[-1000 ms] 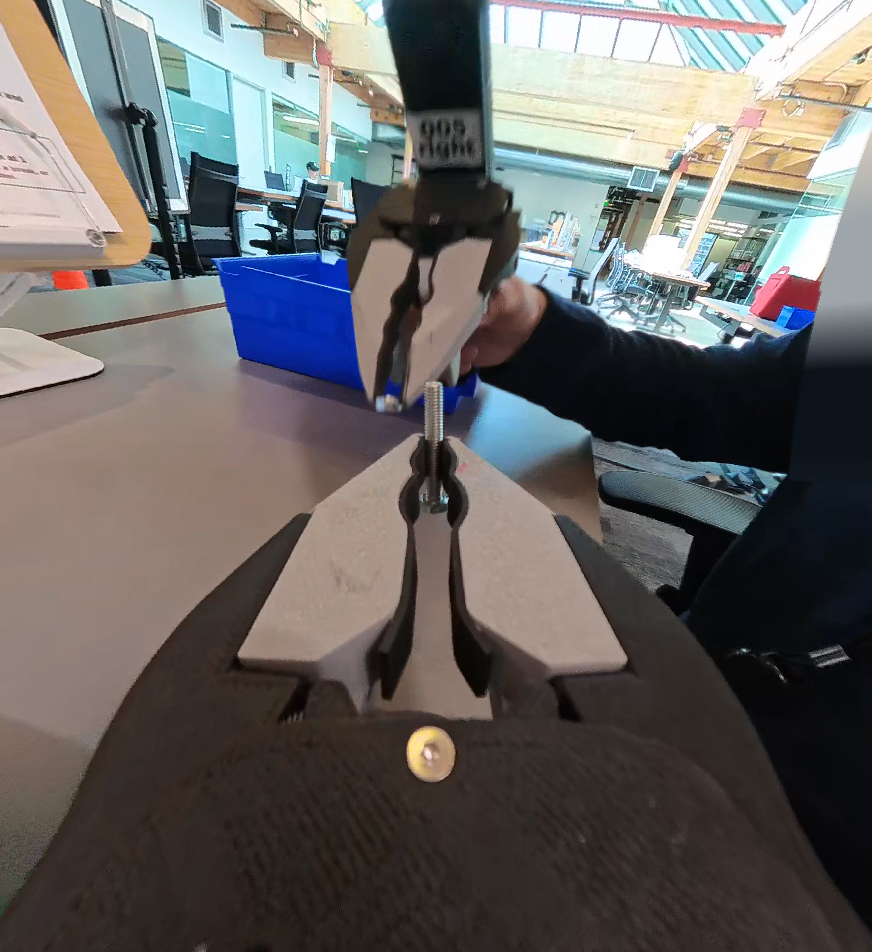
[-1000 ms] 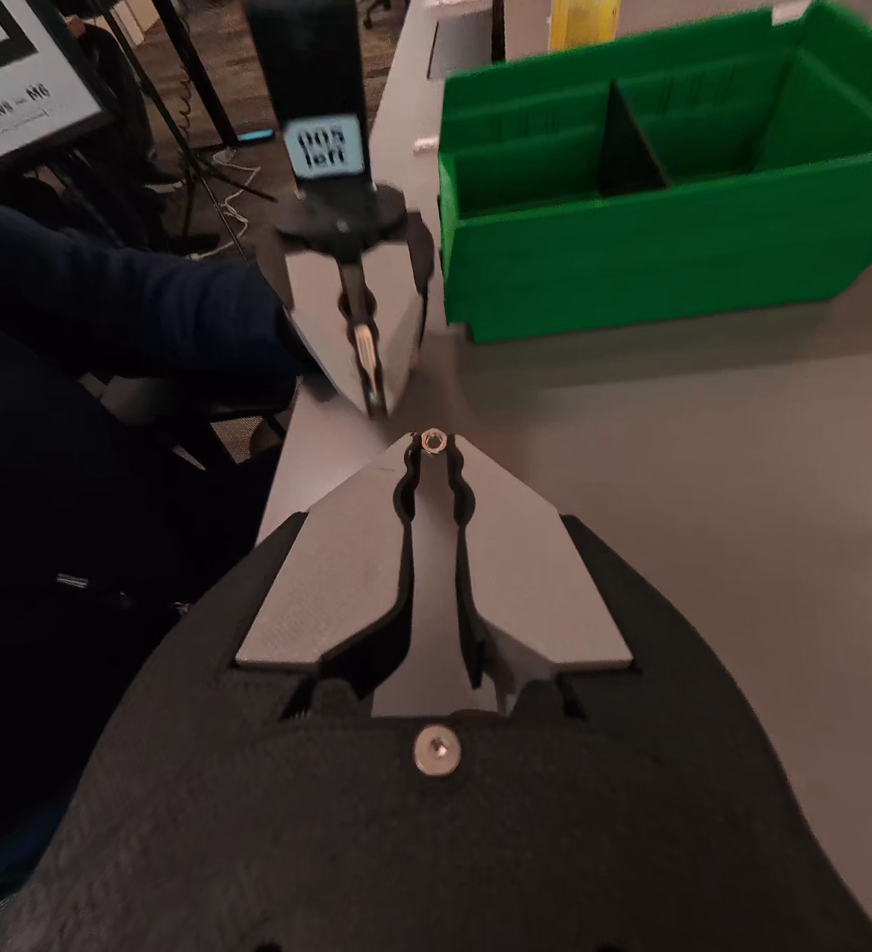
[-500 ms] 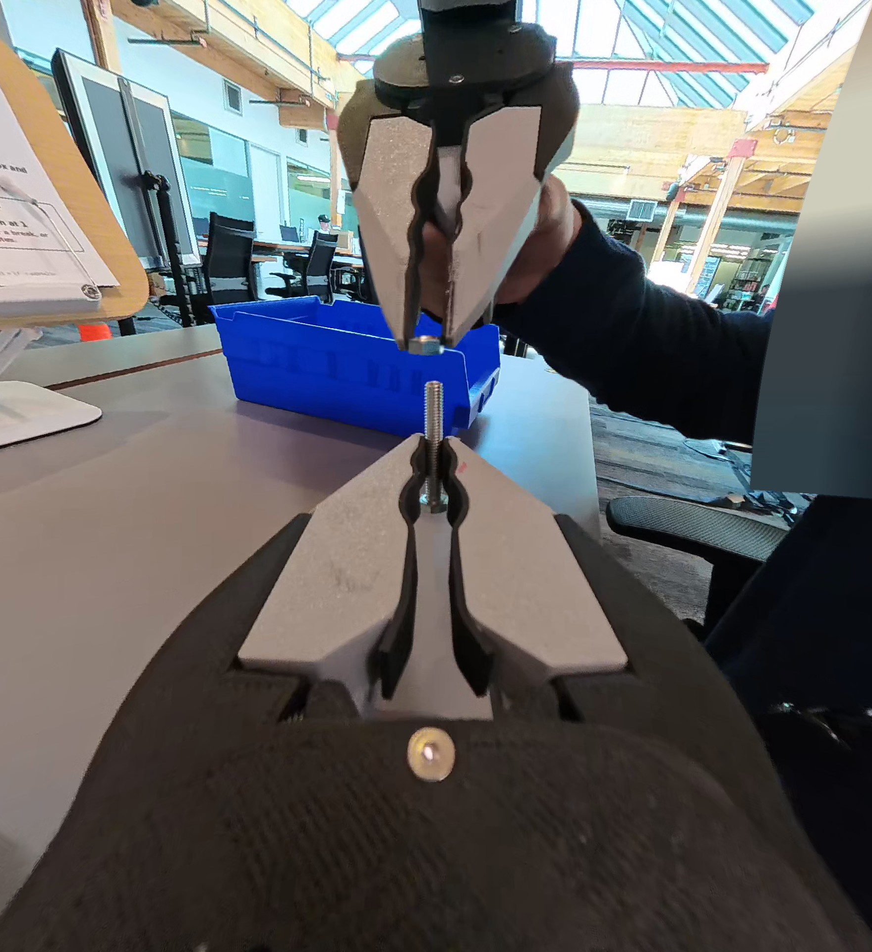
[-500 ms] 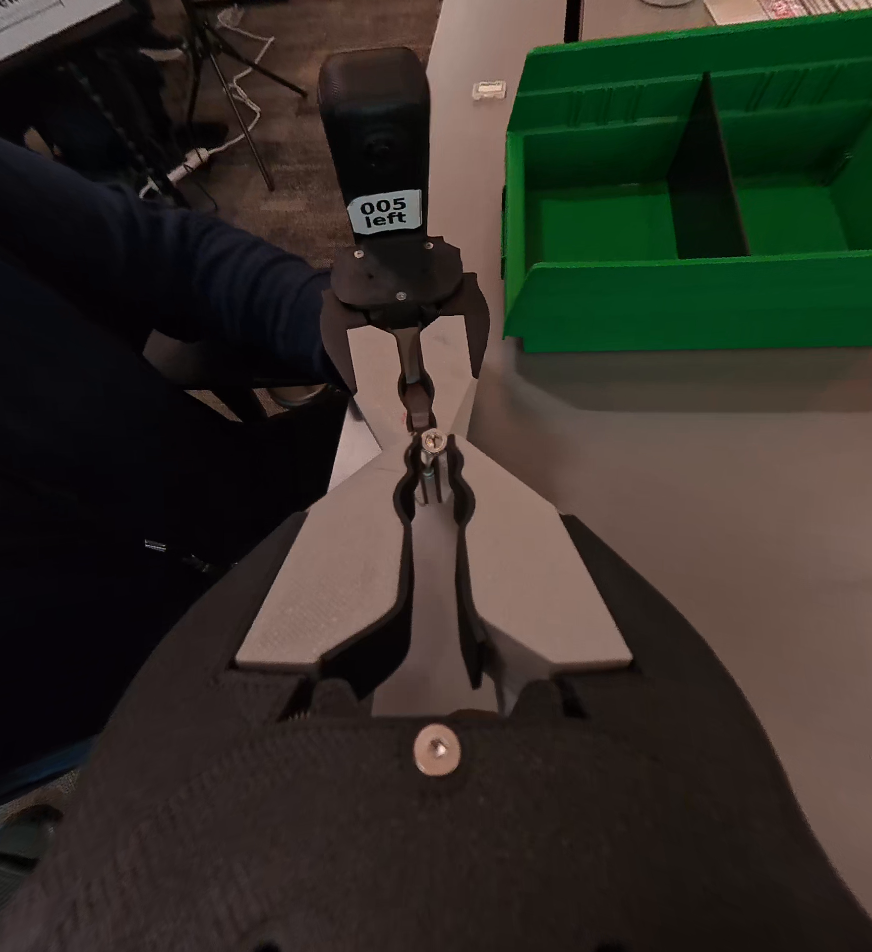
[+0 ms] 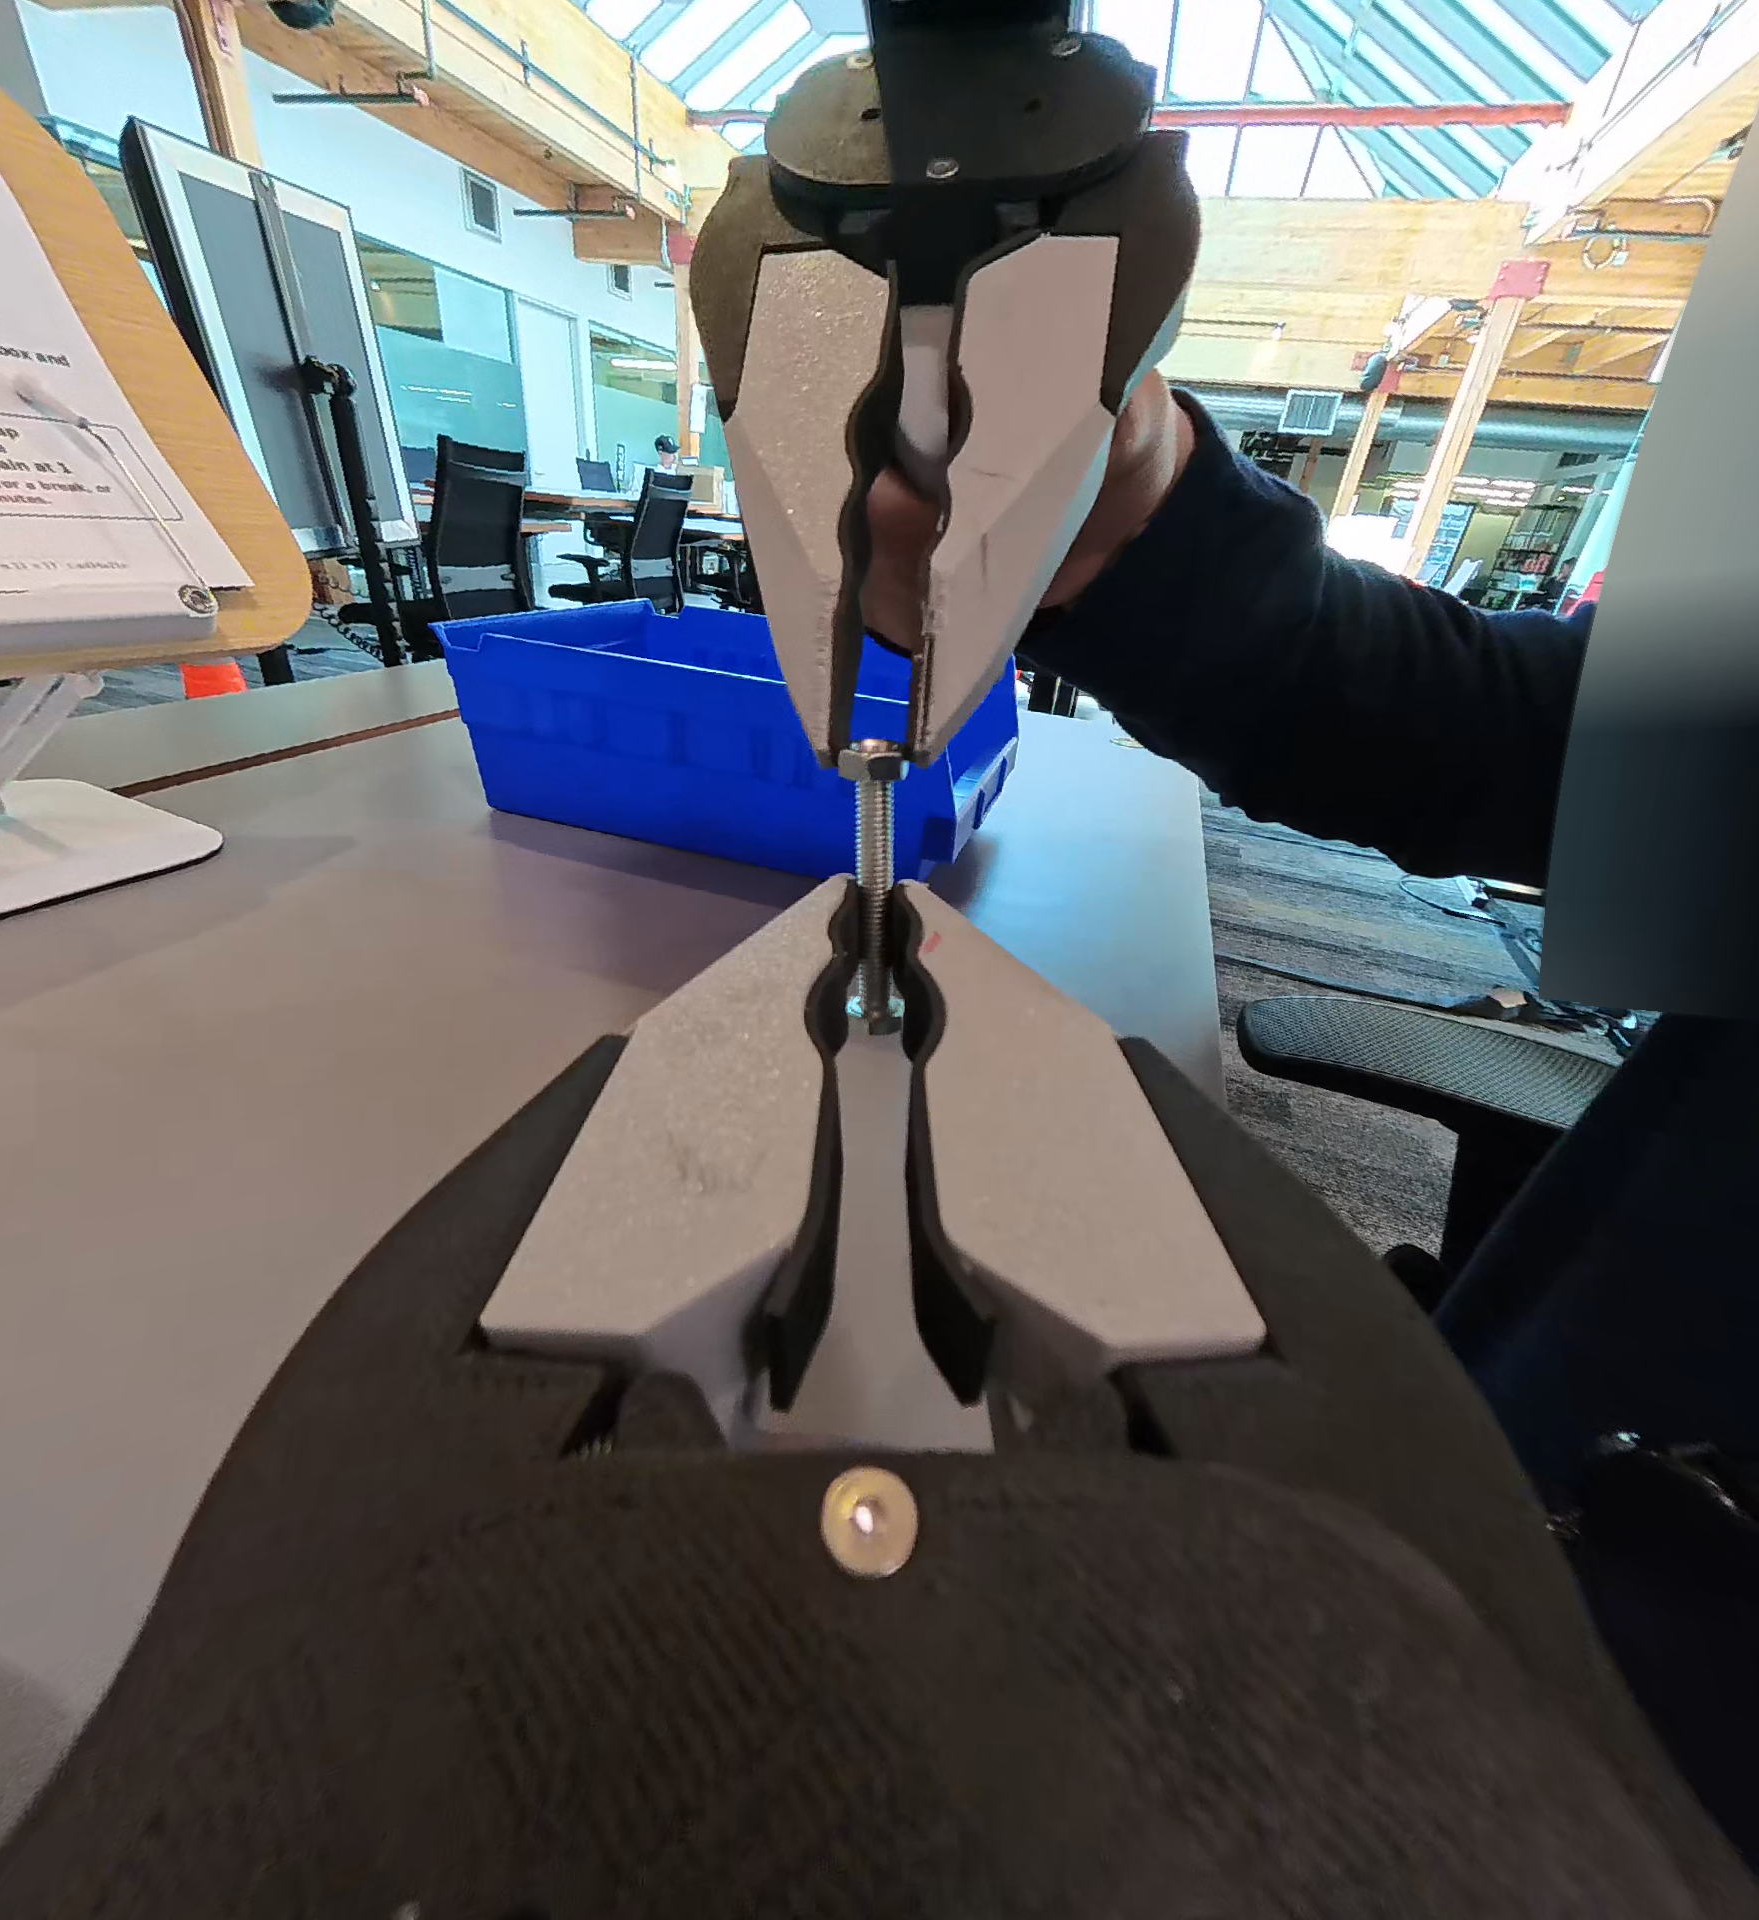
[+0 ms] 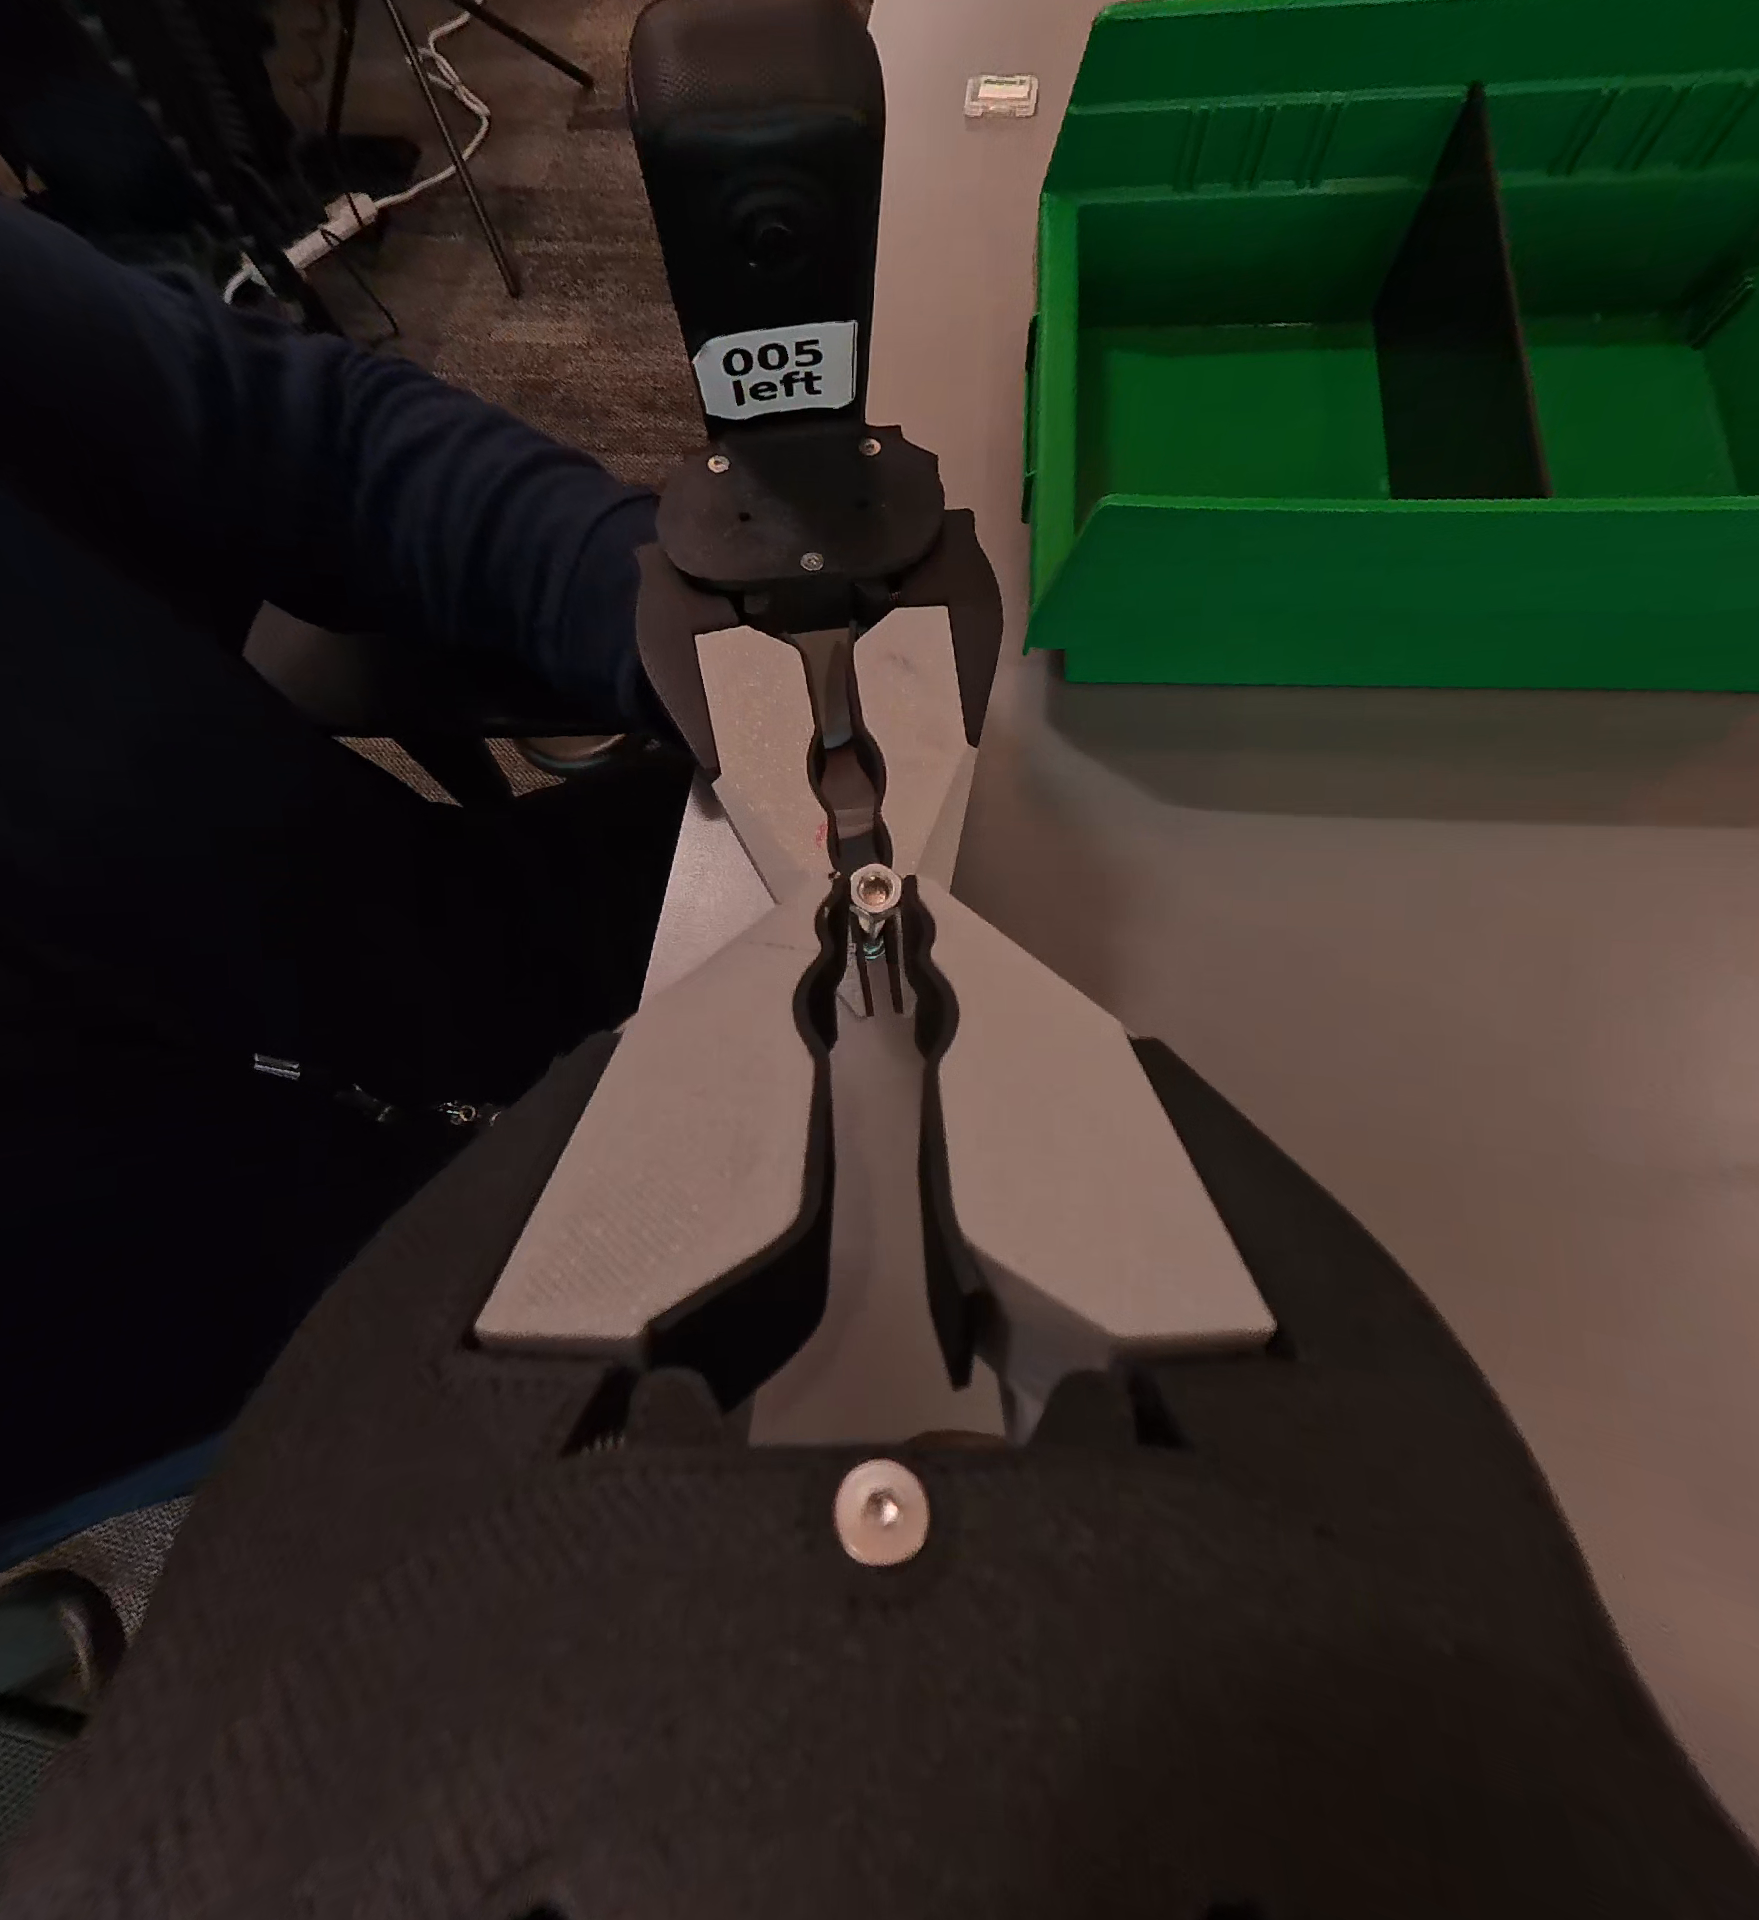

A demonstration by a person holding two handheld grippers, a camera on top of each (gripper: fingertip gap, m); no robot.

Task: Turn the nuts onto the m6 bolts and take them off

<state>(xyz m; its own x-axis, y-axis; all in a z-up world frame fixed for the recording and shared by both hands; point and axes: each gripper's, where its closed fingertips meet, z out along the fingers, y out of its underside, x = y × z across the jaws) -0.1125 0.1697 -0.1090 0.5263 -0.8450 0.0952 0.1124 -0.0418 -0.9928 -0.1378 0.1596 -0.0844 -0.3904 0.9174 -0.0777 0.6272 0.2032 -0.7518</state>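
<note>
The left gripper point(image 5: 873, 904) is clamped tight on an M6 bolt point(image 5: 871, 831), holding it upright with the head point(image 5: 877, 1010) tucked down in the notch between its fingers and the threaded shank sticking up past the tips. The right gripper point(image 5: 877, 753) comes down from straight above, jaws nearly closed, pinching a hex nut point(image 5: 875, 767) right at its tips. That nut sits on the very top end of the bolt's thread, so the two grippers meet tip to tip with the bolt running between them.

From the right wrist view it's the same thing seen down the axis: the nut point(image 6: 873, 891) shows as a little ring at the tip of the right gripper point(image 6: 873, 906), with the left gripper point(image 6: 854, 831) pointing in from the far side.

All this is happening over the near edge of the grey tabletop point(image 5: 231, 1039). A blue bin point(image 5: 646, 717) sits just behind the bolt, and a green divided bin point(image 6: 1426, 582) is off to the far right in the right wrist view. A document stand point(image 5: 64, 582) is on the left.
</note>
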